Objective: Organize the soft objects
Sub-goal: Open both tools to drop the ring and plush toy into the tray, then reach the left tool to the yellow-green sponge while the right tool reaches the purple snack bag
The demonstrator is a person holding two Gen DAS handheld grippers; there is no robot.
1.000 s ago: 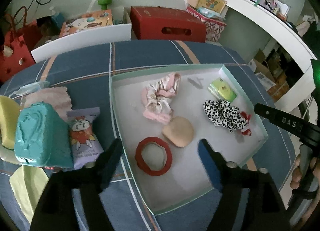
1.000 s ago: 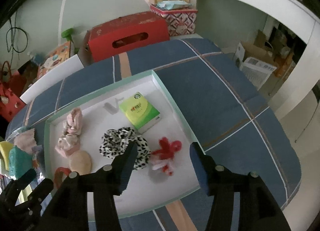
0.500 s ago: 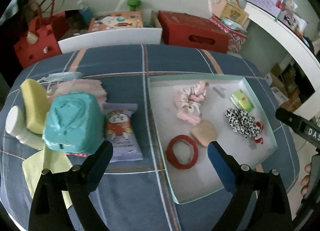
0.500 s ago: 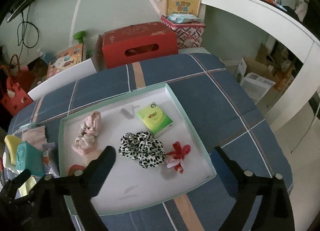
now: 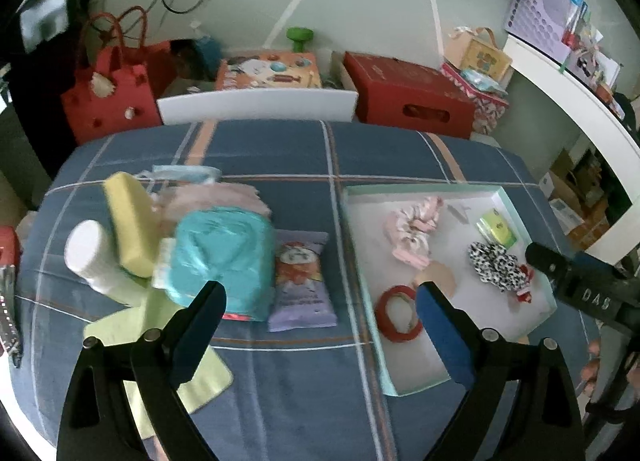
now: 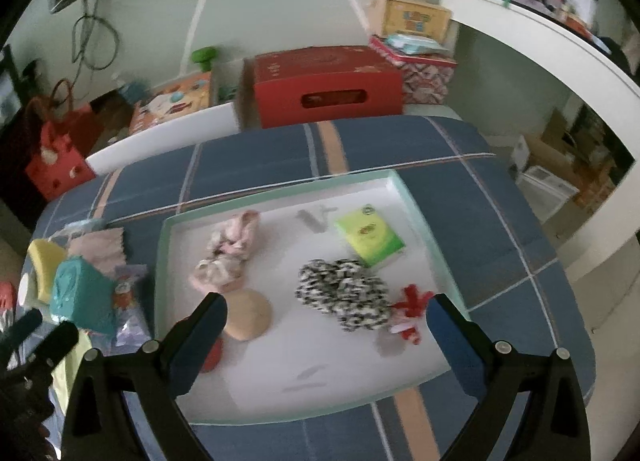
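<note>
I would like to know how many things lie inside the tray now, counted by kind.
Inside the tray:
Fabric scrunchies: 2, pink scrunchie and black-and-white scrunchie
Red ring: 1
Beige round pad: 1
Green packet: 1
Small red bow-like piece: 1
Total: 6

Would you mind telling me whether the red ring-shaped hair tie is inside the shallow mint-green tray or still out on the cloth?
Inside: the red ring-shaped hair tie lies on the white floor of the shallow mint-green tray.
</note>
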